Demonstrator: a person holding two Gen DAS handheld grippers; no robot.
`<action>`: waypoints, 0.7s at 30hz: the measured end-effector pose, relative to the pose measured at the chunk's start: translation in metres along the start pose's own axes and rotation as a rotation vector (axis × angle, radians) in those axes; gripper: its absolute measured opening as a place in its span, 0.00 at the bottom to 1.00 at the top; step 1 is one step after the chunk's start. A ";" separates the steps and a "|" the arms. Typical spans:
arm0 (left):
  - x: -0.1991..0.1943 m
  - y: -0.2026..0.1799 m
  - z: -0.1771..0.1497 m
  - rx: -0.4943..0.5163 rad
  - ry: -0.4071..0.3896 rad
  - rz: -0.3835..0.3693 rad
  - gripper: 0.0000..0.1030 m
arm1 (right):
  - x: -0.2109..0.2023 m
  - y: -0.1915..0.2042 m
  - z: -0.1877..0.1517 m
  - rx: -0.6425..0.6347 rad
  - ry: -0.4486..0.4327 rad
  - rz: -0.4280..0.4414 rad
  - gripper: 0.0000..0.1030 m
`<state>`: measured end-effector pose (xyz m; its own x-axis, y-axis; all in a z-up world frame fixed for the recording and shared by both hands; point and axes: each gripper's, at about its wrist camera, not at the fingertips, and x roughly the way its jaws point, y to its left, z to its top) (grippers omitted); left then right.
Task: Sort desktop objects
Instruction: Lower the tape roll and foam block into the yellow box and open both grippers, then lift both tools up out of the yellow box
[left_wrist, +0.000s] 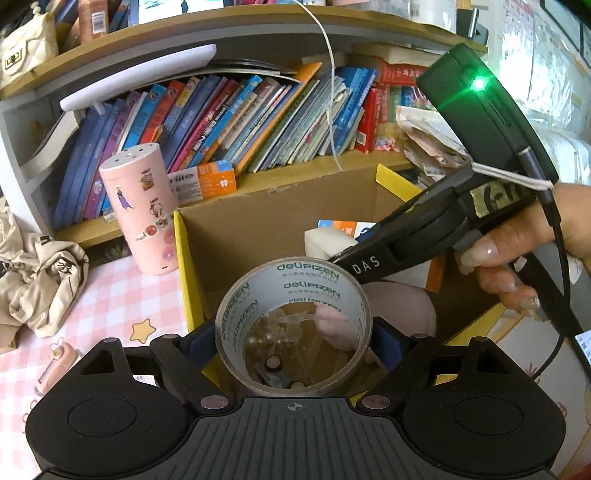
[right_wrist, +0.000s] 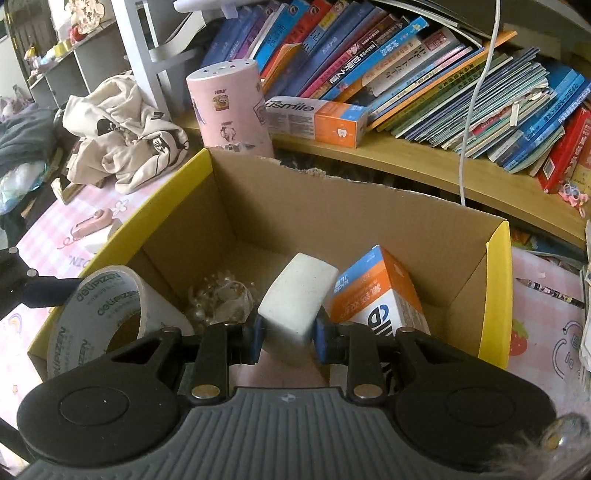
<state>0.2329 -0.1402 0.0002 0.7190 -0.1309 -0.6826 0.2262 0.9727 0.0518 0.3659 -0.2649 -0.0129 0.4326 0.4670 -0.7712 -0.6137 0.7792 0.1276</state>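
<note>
We hold two grippers over a cardboard box (right_wrist: 332, 206) with yellow flaps, standing on a desk covered in a pink checked cloth (left_wrist: 122, 295). Our left gripper (left_wrist: 293, 341) clamps a roll of clear tape (left_wrist: 293, 325) between its wide-set blue pads, above the box's near left corner. Our right gripper (right_wrist: 286, 334) is closed tight on a white foam block (right_wrist: 295, 295), held over the box's middle. Just behind the box stands a pink cylinder with stickers (right_wrist: 229, 107), and behind that a shelf of leaning books (right_wrist: 424, 74) with a toothpaste carton (right_wrist: 317, 120) lying before them. A crumpled beige garment (right_wrist: 125, 140) lies to the left on the desk. The right wrist view shows the box's floor plainly: an orange and blue carton (right_wrist: 376, 295) tilted against the right side and a clear beaded object (right_wrist: 221, 295). The left wrist view alone shows the person's hand (left_wrist: 517, 258) gripping the right tool's handle, crossing above the box.
</note>
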 end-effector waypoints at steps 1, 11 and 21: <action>0.000 0.000 0.000 0.001 0.001 0.001 0.85 | 0.000 0.000 0.000 0.001 -0.002 -0.003 0.27; -0.020 0.002 0.005 -0.028 -0.066 -0.008 0.88 | -0.031 -0.008 0.007 0.109 -0.118 -0.009 0.81; -0.057 0.004 0.001 -0.070 -0.159 0.023 0.91 | -0.070 0.008 -0.006 0.122 -0.202 -0.076 0.88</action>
<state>0.1933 -0.1286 0.0404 0.8195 -0.1317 -0.5578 0.1664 0.9860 0.0116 0.3265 -0.2936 0.0377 0.6056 0.4696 -0.6424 -0.4954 0.8543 0.1574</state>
